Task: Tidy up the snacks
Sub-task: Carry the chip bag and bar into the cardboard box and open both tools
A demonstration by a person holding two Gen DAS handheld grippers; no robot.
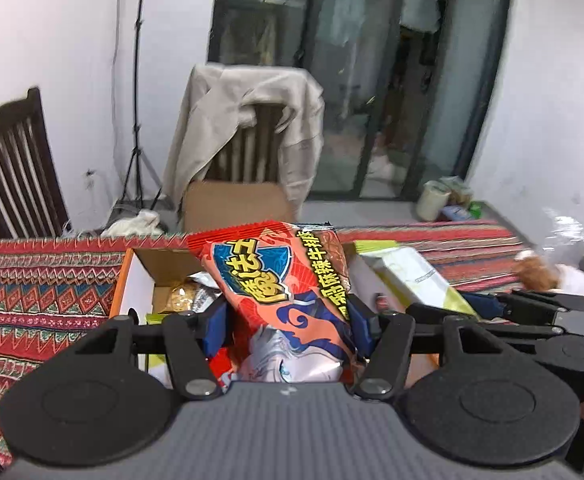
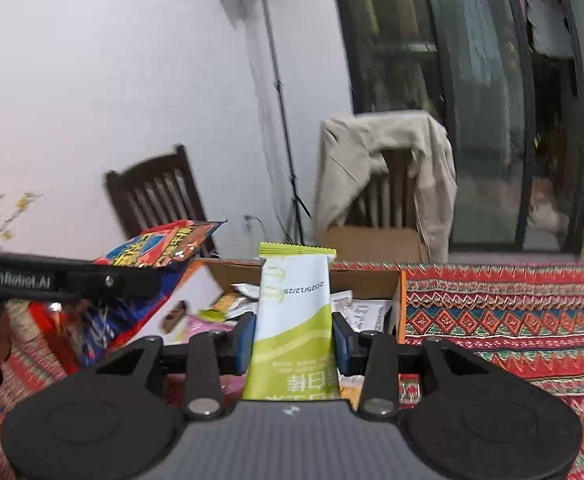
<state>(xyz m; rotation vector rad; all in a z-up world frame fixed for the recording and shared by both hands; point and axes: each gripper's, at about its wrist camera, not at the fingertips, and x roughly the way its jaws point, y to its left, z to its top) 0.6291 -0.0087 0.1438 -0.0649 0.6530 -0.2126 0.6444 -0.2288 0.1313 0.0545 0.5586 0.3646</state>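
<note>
My left gripper (image 1: 288, 320) is shut on a red and blue snack bag (image 1: 280, 276), held above an open cardboard box (image 1: 132, 280) with several snack packets inside. My right gripper (image 2: 294, 332) is shut on a white and green snack bar packet (image 2: 296, 304), held upright over the same box (image 2: 398, 300). In the left wrist view the green packet (image 1: 416, 276) and the right gripper (image 1: 476, 304) show to the right. In the right wrist view the red bag (image 2: 148, 252) and the left gripper (image 2: 160, 280) show at the left.
The box stands on a table with a red patterned cloth (image 1: 32, 288). Behind it are a chair draped with a beige jacket (image 1: 248, 128), a dark wooden chair (image 1: 12, 168), a light stand (image 2: 276, 120) and a brown cardboard box (image 1: 232, 204). Jars (image 1: 436, 200) stand at the far right.
</note>
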